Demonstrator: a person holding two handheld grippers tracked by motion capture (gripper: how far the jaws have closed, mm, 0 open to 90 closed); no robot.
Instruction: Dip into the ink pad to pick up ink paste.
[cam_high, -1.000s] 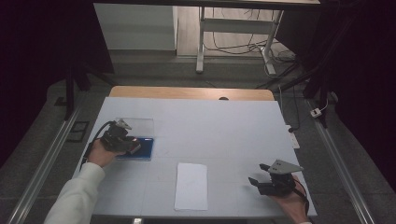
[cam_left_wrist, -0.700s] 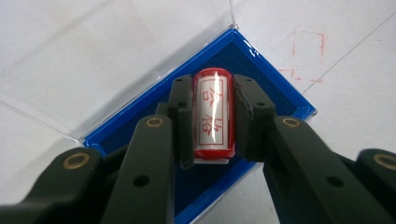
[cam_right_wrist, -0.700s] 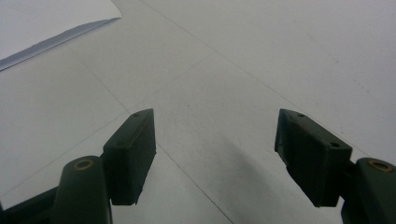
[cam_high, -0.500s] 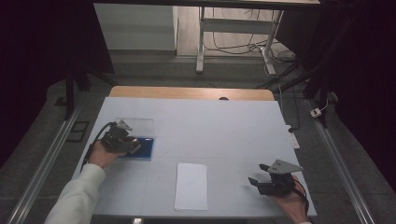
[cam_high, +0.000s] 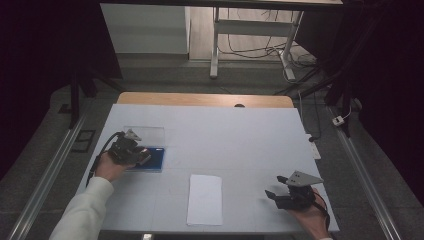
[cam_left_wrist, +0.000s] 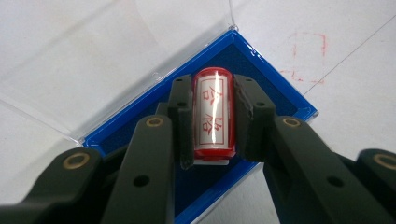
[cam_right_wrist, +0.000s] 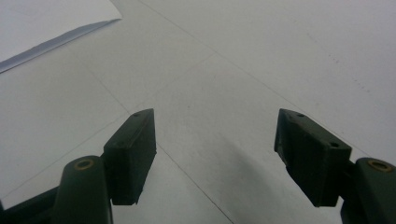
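At the counter's (cam_high: 240, 130) left, the left hand-held gripper (cam_left_wrist: 212, 119) clamps a red stamp (cam_left_wrist: 213, 114) over its open blue case (cam_left_wrist: 275, 93). The right hand-held gripper (cam_right_wrist: 215, 149) rests open near the unstamped paper (cam_high: 205, 199), so stamping likely remains.

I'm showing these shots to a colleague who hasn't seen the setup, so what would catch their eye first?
Probably the red cylindrical stamp, clamped between the jaws of the left gripper over the blue-lined case, whose clear lid lies open at the table's left. Next, the white sheet of paper lying near the table's front edge. The right gripper rests open over bare table at the right.
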